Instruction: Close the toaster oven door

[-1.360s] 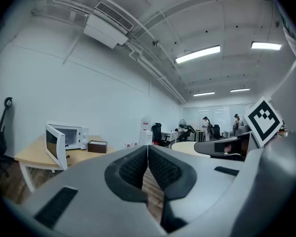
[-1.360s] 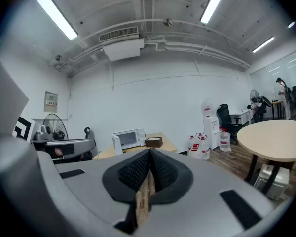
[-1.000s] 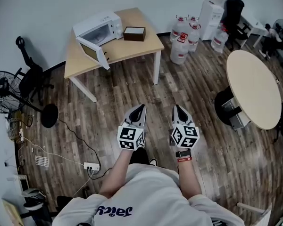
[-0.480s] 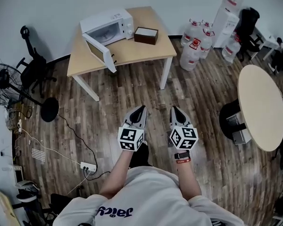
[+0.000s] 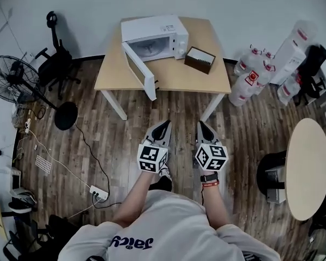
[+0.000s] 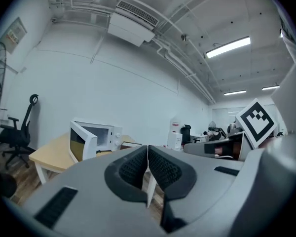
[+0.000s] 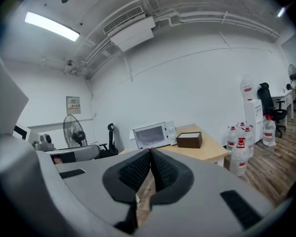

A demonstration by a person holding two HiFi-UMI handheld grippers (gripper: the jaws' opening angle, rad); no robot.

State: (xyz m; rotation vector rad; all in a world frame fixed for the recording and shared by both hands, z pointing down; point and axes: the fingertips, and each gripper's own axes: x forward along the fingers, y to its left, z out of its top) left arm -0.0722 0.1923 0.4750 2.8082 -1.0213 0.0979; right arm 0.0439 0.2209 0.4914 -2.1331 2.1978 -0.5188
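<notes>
1. Since a second ago, I see the light wooden table (image 5: 206, 79) slide from upper left to top centre of the head view; the clear water bottles (image 5: 249, 81) have drifted right.
2. White toaster oven (image 5: 162, 36) sits on that table, its door (image 5: 141, 72) swung open past the front edge.
3. Left gripper (image 5: 163, 124) and right gripper (image 5: 201, 125) hang side by side, well apart from the oven, both pressed together on nothing.
4. Pale round table (image 5: 307, 167) is cut off at right; I can't make out the oven's cavity.

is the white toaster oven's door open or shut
Open. The white toaster oven on the wooden table has its door swung out sideways, leaving the cavity exposed.
</notes>
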